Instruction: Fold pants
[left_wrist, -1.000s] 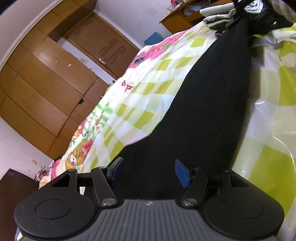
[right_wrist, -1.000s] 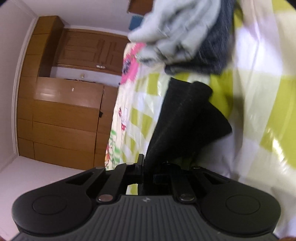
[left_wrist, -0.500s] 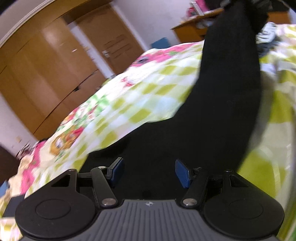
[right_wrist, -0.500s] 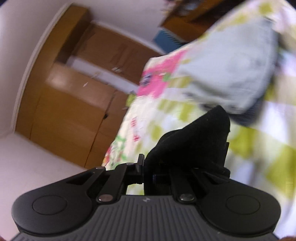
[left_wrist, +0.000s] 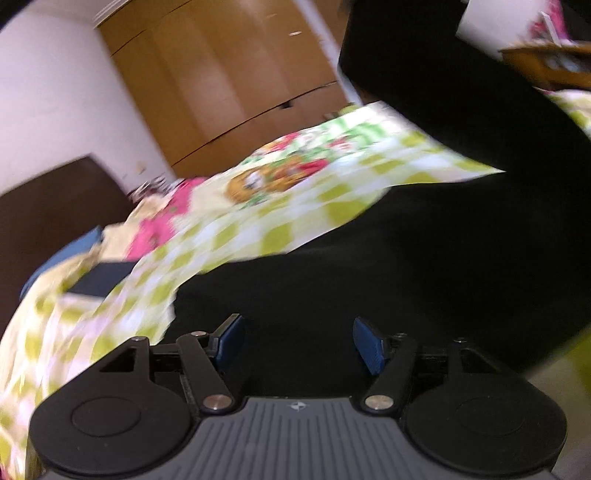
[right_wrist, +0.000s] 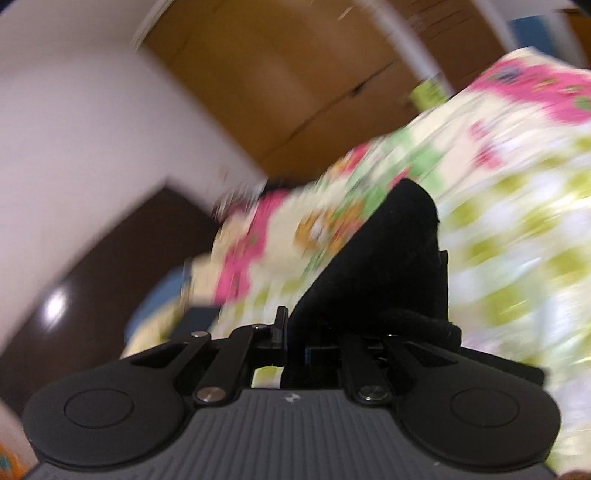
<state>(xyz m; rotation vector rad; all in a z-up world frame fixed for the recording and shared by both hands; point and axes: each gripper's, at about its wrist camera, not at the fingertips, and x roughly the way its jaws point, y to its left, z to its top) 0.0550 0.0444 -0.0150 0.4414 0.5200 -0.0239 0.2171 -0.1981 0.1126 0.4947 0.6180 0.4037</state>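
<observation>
Black pants (right_wrist: 391, 266) sit clamped inside the right hand-held gripper (right_wrist: 295, 332).

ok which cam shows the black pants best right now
The left wrist view: the black pants spread wide across the checked bedspread, with one end lifted at top right. The right wrist view shows only a bunched corner of them pinched in the right gripper, against a blurred background.

Wooden wardrobe (left_wrist: 229, 77) at 12 o'clock, white wall (left_wrist: 59, 110) at 10, dark headboard (left_wrist: 51, 221) at 9, checked floral bedspread (left_wrist: 280, 206) centre.
</observation>
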